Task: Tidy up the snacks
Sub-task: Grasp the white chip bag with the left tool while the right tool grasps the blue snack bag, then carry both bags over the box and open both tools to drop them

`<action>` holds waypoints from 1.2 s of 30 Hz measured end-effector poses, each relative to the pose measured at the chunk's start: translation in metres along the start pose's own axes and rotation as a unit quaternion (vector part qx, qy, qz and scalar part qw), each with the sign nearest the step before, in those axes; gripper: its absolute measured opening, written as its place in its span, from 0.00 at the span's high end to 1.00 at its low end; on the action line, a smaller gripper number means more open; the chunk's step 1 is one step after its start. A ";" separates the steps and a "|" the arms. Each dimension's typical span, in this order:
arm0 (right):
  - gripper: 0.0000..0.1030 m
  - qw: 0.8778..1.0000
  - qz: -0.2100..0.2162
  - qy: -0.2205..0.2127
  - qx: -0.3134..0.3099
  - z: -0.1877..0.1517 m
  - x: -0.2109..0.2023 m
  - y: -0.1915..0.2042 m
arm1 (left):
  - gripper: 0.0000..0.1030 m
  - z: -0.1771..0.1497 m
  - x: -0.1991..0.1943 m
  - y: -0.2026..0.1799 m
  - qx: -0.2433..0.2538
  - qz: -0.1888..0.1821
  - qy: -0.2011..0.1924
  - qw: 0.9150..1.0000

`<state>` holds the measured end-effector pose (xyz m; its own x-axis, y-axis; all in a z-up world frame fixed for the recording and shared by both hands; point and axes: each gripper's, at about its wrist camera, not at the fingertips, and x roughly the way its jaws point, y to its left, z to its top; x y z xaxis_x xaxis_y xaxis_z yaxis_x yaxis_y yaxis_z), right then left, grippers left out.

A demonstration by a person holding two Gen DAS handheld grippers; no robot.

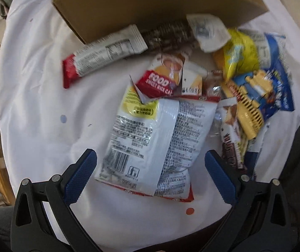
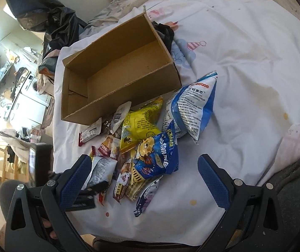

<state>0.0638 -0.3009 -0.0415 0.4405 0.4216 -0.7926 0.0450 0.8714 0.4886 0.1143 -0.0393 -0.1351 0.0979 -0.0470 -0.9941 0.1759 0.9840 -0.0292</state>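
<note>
Fingers of the left gripper [image 1: 150,168] are spread wide, one on each side of the white snack bag [image 1: 154,145]. They do not touch it yet. The bag lies flat on the white sheet [image 1: 40,105], at the near end of the snack pile, and it looks puffy and slippery.

The right gripper [image 2: 144,178] is spread wide too and holds nothing. It hangs over the near edge of the pile, above the blue cartoon bag [image 2: 156,157].

Past the pile sits the cardboard box [image 2: 116,73]. It is open on top and nothing is in it. A red and white bar [image 1: 101,54] and a yellow bag [image 1: 240,52] lie right by its front wall.

I think the step now is to grab the white bag. To do it well, go down until the fingers reach the sheet. Close slowly on the bag's middle, not on a corner. Squeeze softly so it does not pop. Lift straight up so other snacks are not dragged along, then carry it over the front wall.
</note>
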 end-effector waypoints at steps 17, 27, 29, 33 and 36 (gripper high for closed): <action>0.19 0.990 -0.035 0.092 0.104 0.003 0.066 -0.033 | 0.42 -0.036 -0.056 0.020 -0.087 -0.023 -0.059 0.994; 0.29 0.988 -0.015 0.122 0.096 0.003 0.097 -0.013 | 0.42 -0.037 -0.073 0.017 -0.127 -0.019 -0.092 0.987; 0.36 0.988 -0.020 0.127 0.084 0.003 0.100 -0.009 | 0.42 -0.039 -0.075 0.015 -0.126 -0.022 -0.092 0.987; 0.58 0.990 -0.010 0.120 0.069 0.003 0.096 0.000 | 0.42 -0.040 -0.077 0.008 -0.125 -0.019 -0.098 0.987; 0.70 0.991 0.001 0.108 0.073 0.003 0.082 0.002 | 0.42 -0.036 -0.073 0.014 -0.130 -0.017 -0.102 0.986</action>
<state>0.1032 -0.2653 -0.1047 0.2390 0.4814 -0.8433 0.1797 0.8315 0.5256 0.0749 -0.0156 -0.0663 0.2963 -0.0874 -0.9511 -0.0714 0.9910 -0.1133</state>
